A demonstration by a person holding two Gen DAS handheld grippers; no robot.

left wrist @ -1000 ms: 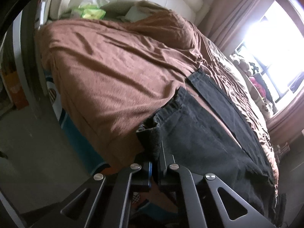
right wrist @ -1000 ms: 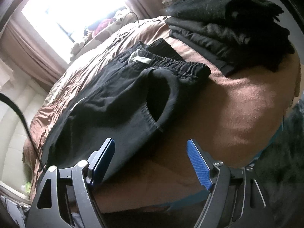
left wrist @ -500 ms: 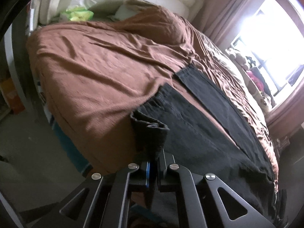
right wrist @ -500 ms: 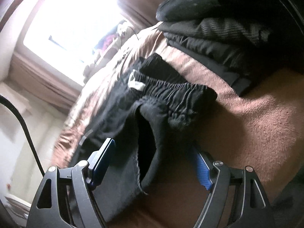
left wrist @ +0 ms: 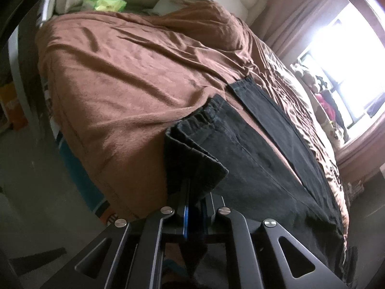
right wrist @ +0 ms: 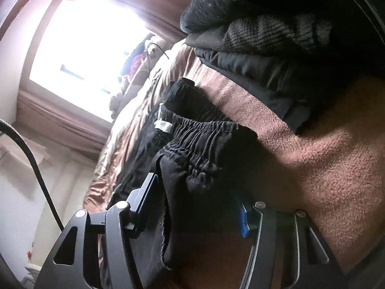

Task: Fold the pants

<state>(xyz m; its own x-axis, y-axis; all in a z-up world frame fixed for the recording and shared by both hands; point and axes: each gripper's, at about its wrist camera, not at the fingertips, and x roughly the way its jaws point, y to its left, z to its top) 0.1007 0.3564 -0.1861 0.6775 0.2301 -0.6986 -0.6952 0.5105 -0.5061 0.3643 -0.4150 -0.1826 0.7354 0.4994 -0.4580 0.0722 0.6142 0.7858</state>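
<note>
Black pants (left wrist: 252, 159) lie spread along the near edge of a bed with a brown blanket (left wrist: 125, 72). My left gripper (left wrist: 192, 204) is shut on the near leg hem, which is lifted and curled over the fingers. The other leg (left wrist: 267, 110) lies flat beyond. In the right wrist view the elastic waistband (right wrist: 199, 142) with a white label sits between the fingers of my right gripper (right wrist: 195, 204). Its jaws stand wide apart around the waist corner, with the fabric against the left finger (right wrist: 146, 192).
A stack of folded dark clothes (right wrist: 259, 31) lies on the bed right beyond the waistband. Green packets (left wrist: 108, 2) and a pillow sit at the headboard. A bright window with curtains (left wrist: 336, 55) is on the far side. The floor (left wrist: 31, 180) lies below the bed edge.
My left gripper has lifted the hem higher and drawn it over the leg. My right gripper has moved in toward the waistband, which now sits between its open fingers.
</note>
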